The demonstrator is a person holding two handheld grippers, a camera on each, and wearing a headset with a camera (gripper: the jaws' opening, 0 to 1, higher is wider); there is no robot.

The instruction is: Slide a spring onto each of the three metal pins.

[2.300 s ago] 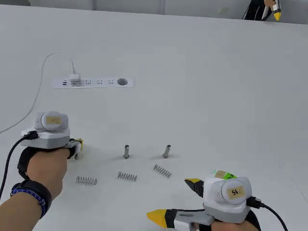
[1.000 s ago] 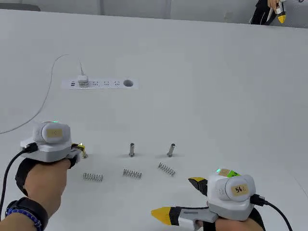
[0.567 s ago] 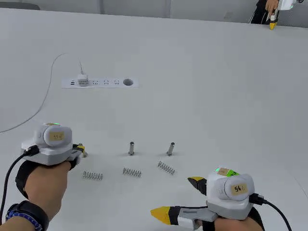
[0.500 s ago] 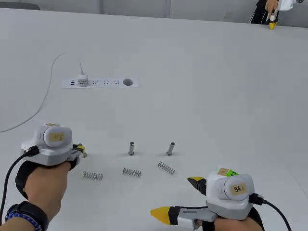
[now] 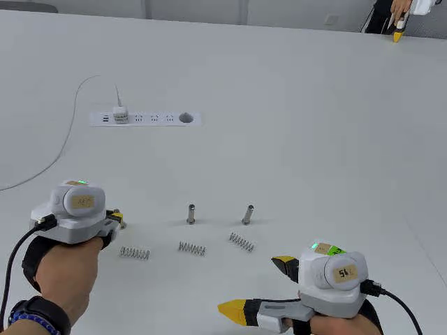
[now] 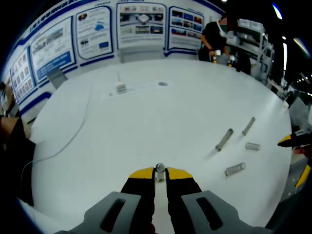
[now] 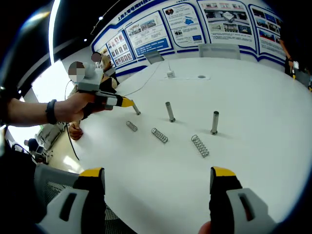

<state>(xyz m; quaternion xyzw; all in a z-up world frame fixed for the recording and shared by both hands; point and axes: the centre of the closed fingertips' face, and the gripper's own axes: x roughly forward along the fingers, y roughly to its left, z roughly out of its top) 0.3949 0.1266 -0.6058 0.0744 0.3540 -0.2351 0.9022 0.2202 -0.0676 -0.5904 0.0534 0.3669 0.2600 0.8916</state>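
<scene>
Okay, left first. The left gripper [image 6: 160, 174] is toward the near left corner of the white table [image 5: 293, 139]. Its jaws are pinched almost together on the top of the left pin [image 6: 159, 168], which sits between the yellow tips. The left spring [image 5: 134, 252] lies flat just beside that pin on the near-edge side, untouched. The middle pin [image 5: 191, 213] stands bare, and the middle spring [image 5: 191, 248] lies near it toward the near edge. The right pin [image 5: 248, 215] stands bare too, with the right spring [image 5: 241, 242] lying at an angle just beside its base. The right gripper [image 5: 258, 287] hovers by the near edge, right of the springs, with its jaws spread wide and holding nothing. Farther back on the left side is a power strip [image 5: 144, 118], with a cable [image 5: 63, 143] running off toward the left edge.

Count: three pins, three springs, two grippers. No spring is on a pin yet.

Handling, as a judgement: the springs look tiny, light and thin-wired. They will likely roll, flick away, or squash under a hard squeeze. A light pinch across the coil near one end seems best, leaving the other end free to drop over a pin top. The pins look stiff and smooth and may tip, so steadying one near its top seems sensible.
</scene>
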